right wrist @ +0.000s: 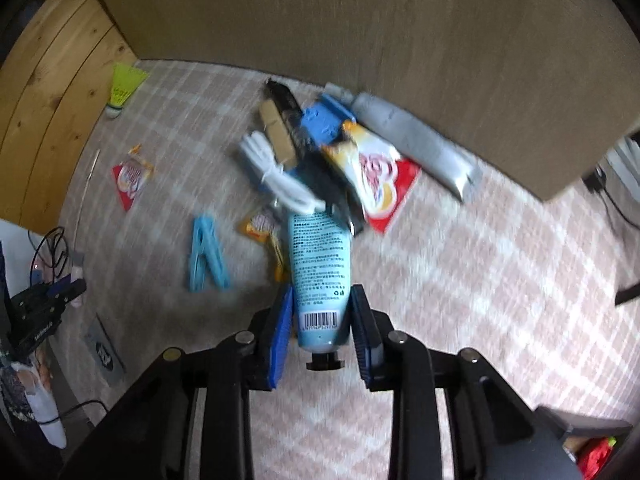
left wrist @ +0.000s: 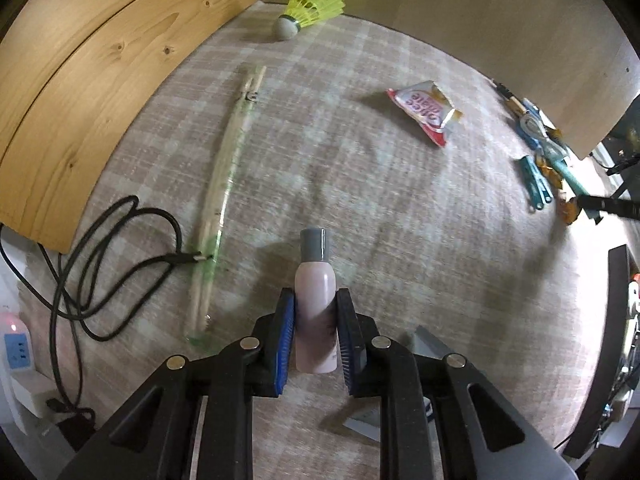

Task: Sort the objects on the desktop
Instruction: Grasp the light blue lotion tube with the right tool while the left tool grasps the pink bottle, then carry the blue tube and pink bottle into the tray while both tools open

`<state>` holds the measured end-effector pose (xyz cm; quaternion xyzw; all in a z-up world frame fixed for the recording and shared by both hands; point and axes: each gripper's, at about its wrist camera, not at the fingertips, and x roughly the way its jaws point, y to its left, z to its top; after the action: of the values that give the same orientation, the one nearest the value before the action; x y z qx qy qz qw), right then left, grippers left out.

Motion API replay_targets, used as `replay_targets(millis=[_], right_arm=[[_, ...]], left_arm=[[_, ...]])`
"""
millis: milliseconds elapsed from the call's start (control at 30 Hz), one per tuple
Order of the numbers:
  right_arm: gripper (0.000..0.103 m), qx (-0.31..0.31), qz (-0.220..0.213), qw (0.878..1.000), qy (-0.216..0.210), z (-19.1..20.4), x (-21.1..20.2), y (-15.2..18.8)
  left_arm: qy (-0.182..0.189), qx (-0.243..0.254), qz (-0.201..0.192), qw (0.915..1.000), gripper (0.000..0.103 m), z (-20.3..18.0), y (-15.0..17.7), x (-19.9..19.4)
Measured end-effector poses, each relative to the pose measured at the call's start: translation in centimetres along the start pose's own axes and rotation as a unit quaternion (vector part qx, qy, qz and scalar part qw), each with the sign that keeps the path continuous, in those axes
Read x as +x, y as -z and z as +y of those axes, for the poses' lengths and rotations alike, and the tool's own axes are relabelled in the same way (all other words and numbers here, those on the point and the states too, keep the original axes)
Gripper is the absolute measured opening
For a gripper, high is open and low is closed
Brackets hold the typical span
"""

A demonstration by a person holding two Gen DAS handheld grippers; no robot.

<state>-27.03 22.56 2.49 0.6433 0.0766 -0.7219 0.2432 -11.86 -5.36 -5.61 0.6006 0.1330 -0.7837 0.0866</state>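
My left gripper [left wrist: 316, 300] is shut on a pale pink bottle [left wrist: 315, 304] with a grey cap, held above the checked cloth. My right gripper [right wrist: 322, 300] is shut on a light blue tube [right wrist: 320, 272] with a barcode and a black cap toward me. Ahead of the left gripper lie wrapped chopsticks [left wrist: 224, 200], a yellow shuttlecock [left wrist: 310, 8] and a red snack packet [left wrist: 426, 114]. Ahead of the right gripper is a pile: a red and white snack bag [right wrist: 376, 176], a grey tube [right wrist: 416, 140], a blue box [right wrist: 320, 120], white plastic cutlery [right wrist: 276, 176]. A blue clothes peg [right wrist: 206, 256] lies to its left.
A black cable [left wrist: 116, 264] curls at the left by a wooden panel [left wrist: 92, 72]. A beige board [right wrist: 360, 20] stands at the back. Blue pegs and pens [left wrist: 536, 160] lie at the right. The left gripper shows in the right wrist view [right wrist: 48, 300]. A small grey card [right wrist: 102, 354] lies nearby.
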Motion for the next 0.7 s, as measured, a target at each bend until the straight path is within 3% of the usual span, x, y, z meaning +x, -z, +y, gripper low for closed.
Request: replay_targets(millis=[300, 533, 700], right_arm=[[0.027, 0.038, -0.028, 0.999, -0.015, -3.5, -2.6, 6.7], [0.027, 0.079, -0.060, 0.995, -0.021, -5.7, -5.4, 11.4], [0.027, 0.102, -0.099, 0.990, -0.017, -8.3, -10.3, 14.2]], left_arm=[[0.054, 0.014, -0.003, 0.9984, 0.019, -4.2, 0.5, -0.7], [0.076, 0.080, 0.000, 0.9939, 0.019, -10.5, 0.5, -1.4], [0.102, 0.140, -0.003, 0.9848, 0.019, -17.3, 0.8, -3.0]])
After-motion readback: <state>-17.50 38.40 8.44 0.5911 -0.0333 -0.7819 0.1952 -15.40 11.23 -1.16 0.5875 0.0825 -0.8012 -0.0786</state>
